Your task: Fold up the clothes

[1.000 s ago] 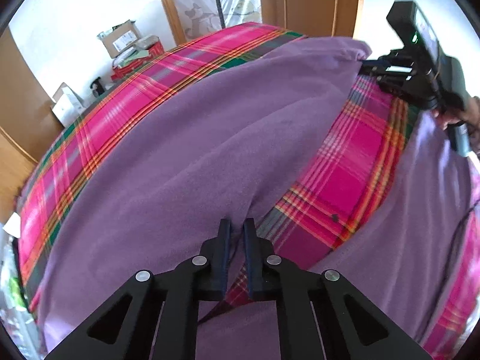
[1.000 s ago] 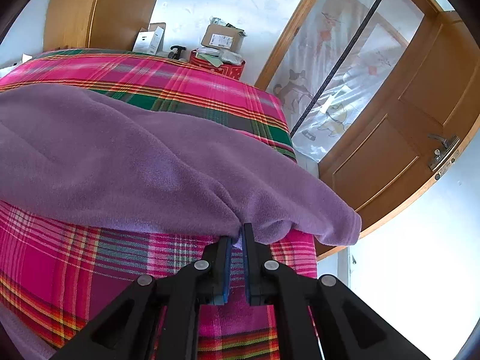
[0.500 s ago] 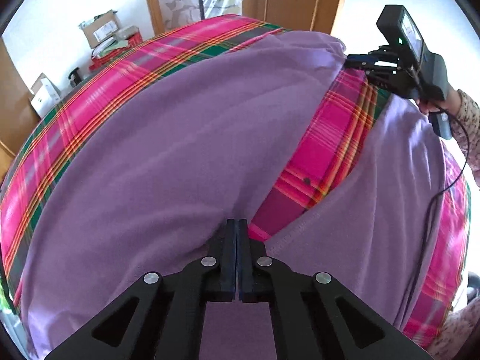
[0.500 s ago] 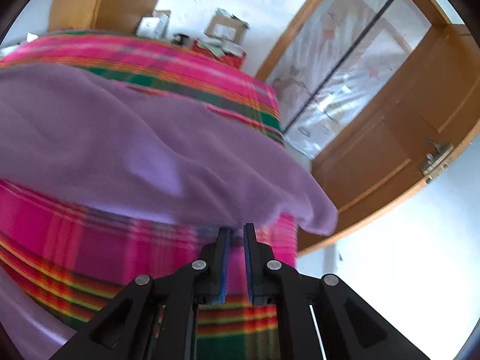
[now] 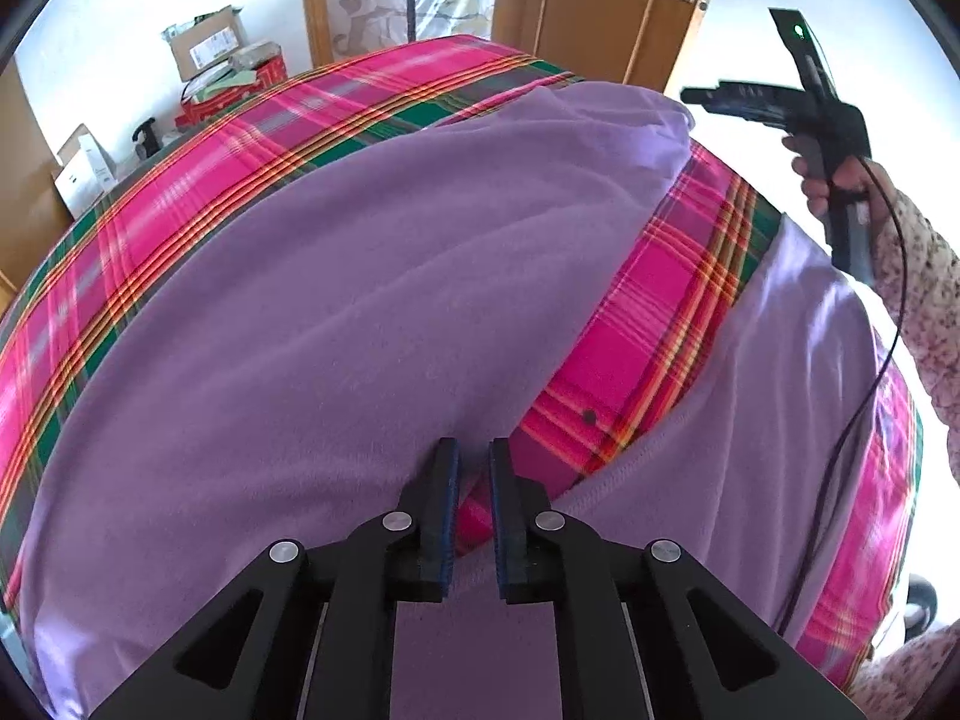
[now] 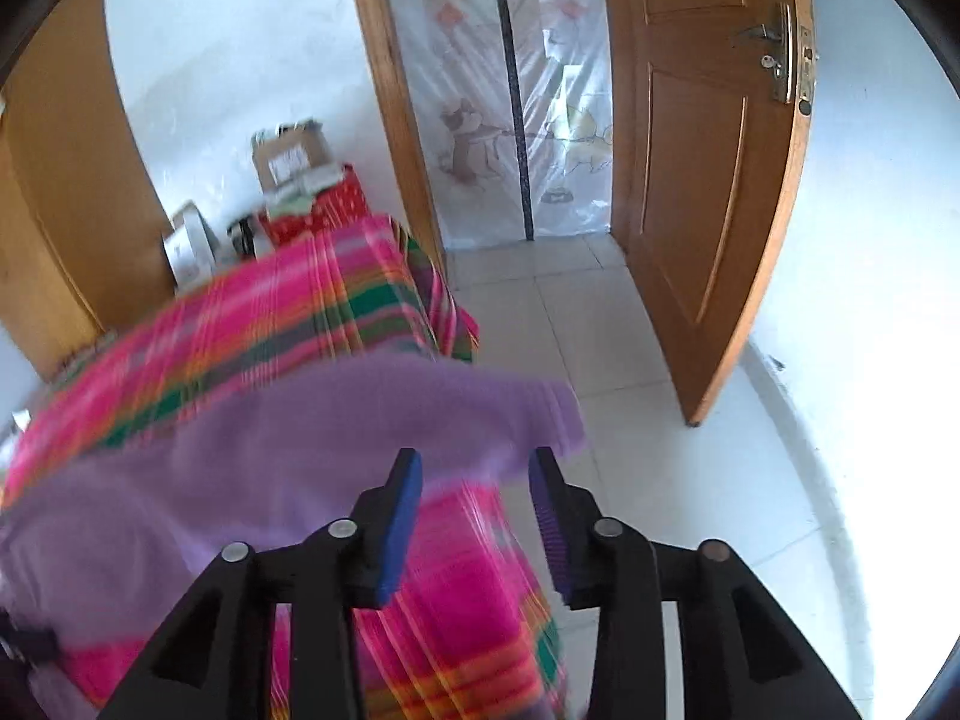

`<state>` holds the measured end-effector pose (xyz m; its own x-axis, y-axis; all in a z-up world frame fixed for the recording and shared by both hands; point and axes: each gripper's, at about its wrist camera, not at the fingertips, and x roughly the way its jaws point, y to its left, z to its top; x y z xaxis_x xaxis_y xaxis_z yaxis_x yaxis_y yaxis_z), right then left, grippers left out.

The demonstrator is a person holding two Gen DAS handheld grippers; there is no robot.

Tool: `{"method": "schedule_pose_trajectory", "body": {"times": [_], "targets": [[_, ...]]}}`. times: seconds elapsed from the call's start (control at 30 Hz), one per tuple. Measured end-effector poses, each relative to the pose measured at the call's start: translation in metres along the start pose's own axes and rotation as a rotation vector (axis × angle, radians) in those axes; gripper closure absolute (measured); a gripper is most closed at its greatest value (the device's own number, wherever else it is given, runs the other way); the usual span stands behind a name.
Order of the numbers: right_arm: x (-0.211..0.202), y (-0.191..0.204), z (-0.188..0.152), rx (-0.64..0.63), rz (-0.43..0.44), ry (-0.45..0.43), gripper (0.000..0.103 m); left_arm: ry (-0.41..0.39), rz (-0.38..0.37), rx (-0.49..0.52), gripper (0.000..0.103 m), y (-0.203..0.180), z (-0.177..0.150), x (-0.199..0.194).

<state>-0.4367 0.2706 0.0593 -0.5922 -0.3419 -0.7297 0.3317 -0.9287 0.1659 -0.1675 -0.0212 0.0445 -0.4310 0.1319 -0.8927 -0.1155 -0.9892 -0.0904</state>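
A purple fleece garment [image 5: 360, 300] lies spread over a pink plaid bedspread [image 5: 660, 312]. One fold runs from my left gripper to the far corner of the bed. My left gripper [image 5: 474, 462] is low over the near edge of that fold. Its jaws are opening by a narrow gap, and only bedspread and cloth lying flat show through it. In the right wrist view the garment's corner [image 6: 360, 420] lies on the bed just beyond my right gripper [image 6: 474, 462]. That gripper's jaws are opening wide with nothing between them. The left wrist view shows the right gripper [image 5: 720, 101] raised above the bed's far right corner.
A person's hand [image 5: 822, 180] in a floral sleeve holds the right gripper, and a black cable [image 5: 864, 390] hangs from it across the garment. Cardboard boxes [image 5: 204, 48] stand by the wall behind the bed. A wooden door [image 6: 708, 180] stands open onto tiled floor.
My right gripper has let go of the garment's corner, opened wide, rolled and swung off to the right past the bed's end. The left jaws, shut half a second ago, have parted slightly.
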Motion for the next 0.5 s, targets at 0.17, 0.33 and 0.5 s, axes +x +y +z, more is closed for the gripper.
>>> {"method": "schedule_pose_trajectory", "body": {"times": [0.17,0.33,0.5], "targets": [[0.033,0.015,0.019,0.030,0.067,0.031,0.054,0.002,0.001,-0.019,0.093,-0.001,0.005,0.004],[0.074,0.037,0.029,-0.070,-0.025,0.105,0.053,0.002,-0.001,-0.022,0.093,0.001,0.005,0.004],[0.071,0.043,0.028,-0.098,-0.056,0.045,0.099,0.000,-0.005,-0.029,0.093,0.002,0.006,0.005]]}}
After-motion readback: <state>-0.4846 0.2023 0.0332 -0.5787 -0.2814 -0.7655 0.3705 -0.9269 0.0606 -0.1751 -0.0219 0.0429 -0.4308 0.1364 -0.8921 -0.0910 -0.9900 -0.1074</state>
